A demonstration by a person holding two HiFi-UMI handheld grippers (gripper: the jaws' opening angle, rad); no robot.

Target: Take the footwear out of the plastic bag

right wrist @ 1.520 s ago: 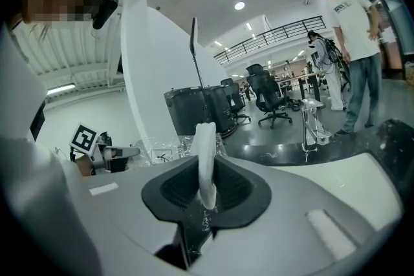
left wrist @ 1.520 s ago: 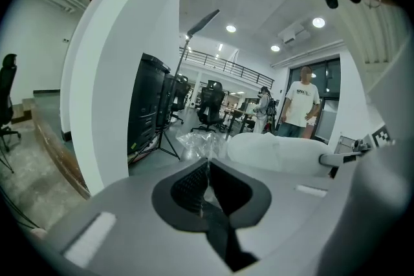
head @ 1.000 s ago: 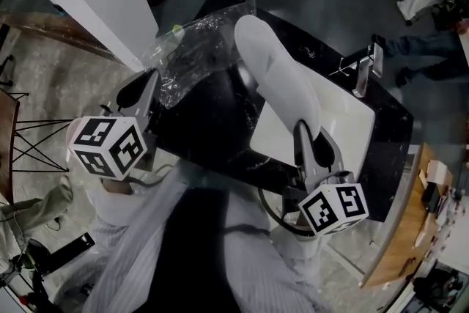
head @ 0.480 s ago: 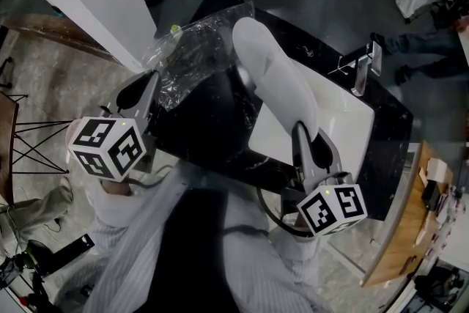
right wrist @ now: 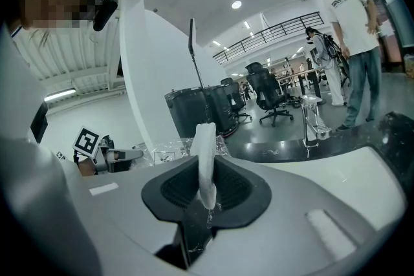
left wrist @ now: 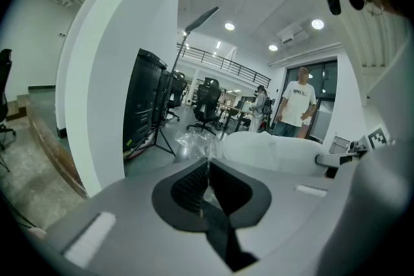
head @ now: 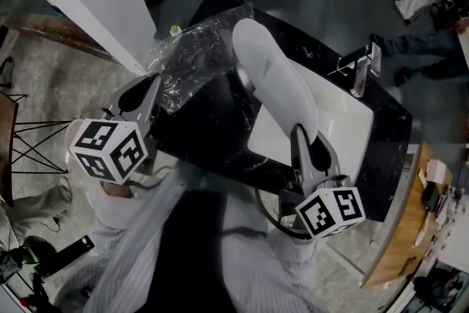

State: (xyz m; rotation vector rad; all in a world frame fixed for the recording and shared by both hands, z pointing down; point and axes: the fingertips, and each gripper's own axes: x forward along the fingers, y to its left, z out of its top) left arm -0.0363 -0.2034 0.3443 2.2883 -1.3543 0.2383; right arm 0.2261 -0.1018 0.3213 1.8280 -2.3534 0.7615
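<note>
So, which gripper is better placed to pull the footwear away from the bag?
Right. The right gripper is shut on the white footwear, while the left gripper only pinches the plastic bag.

Crinkly glossy plastic bag (head: pixel 192 55), smooth matt white footwear (head: pixel 275 77); polished black countertop (head: pixel 209 132)

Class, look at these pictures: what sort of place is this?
Probably an open-plan office or workshop hall: black swivel office chairs, a railed upper gallery and a black stone counter with a chrome tap.
</note>
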